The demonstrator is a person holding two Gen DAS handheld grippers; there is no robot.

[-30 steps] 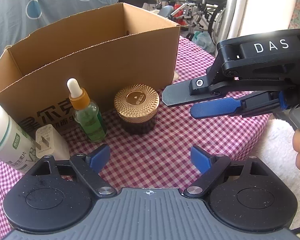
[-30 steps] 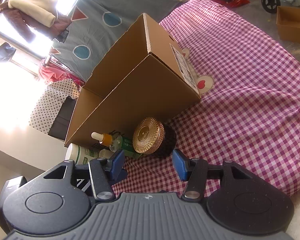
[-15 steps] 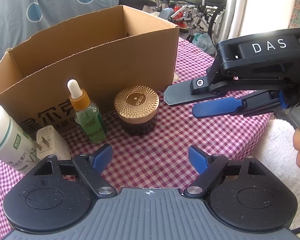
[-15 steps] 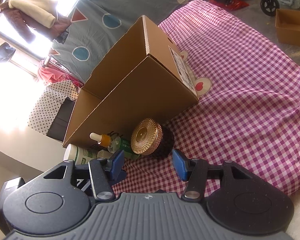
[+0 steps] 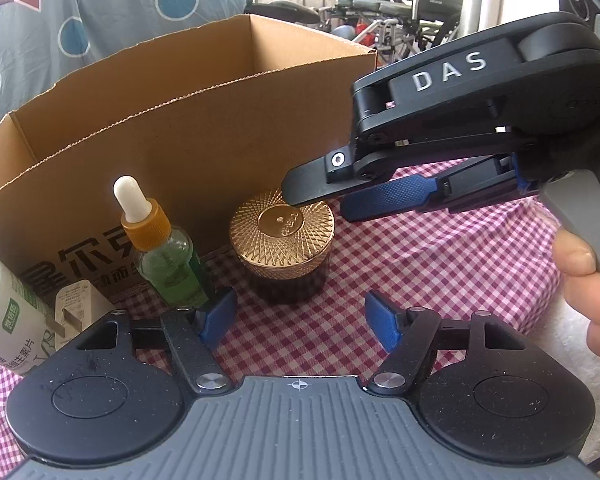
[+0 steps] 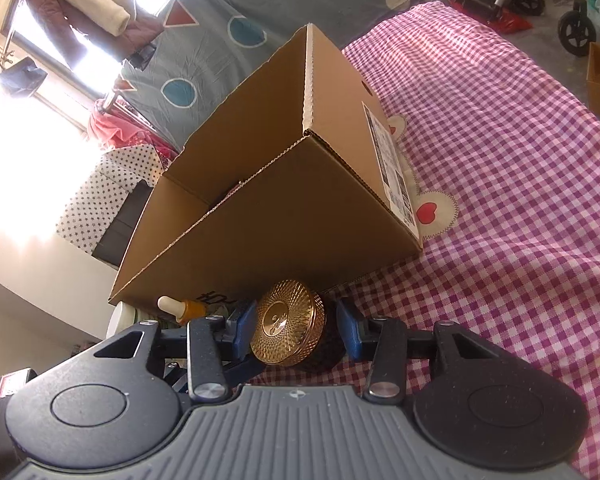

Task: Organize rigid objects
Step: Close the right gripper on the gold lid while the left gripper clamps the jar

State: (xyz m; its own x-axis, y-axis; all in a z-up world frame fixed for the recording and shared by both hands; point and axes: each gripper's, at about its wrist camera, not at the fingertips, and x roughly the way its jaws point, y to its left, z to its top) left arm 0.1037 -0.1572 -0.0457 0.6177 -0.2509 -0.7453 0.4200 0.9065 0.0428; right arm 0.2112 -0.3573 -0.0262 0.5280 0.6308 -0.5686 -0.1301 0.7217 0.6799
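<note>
Against the front wall of the cardboard box (image 5: 204, 132), on the checked cloth (image 6: 500, 184), the gold-lidded jar (image 6: 288, 334) is flanked by the right gripper (image 6: 296, 330), whose jaws are closing; pad contact cannot be confirmed. Nothing is held by the closing left gripper (image 5: 300, 316), aimed beside the dropper bottle (image 5: 164, 256).

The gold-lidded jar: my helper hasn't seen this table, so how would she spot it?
Find the open cardboard box on the checked cloth. The jar stands before its front wall, right of the green dropper bottle. Only it is squat and dark with a ribbed gold lid.
</note>
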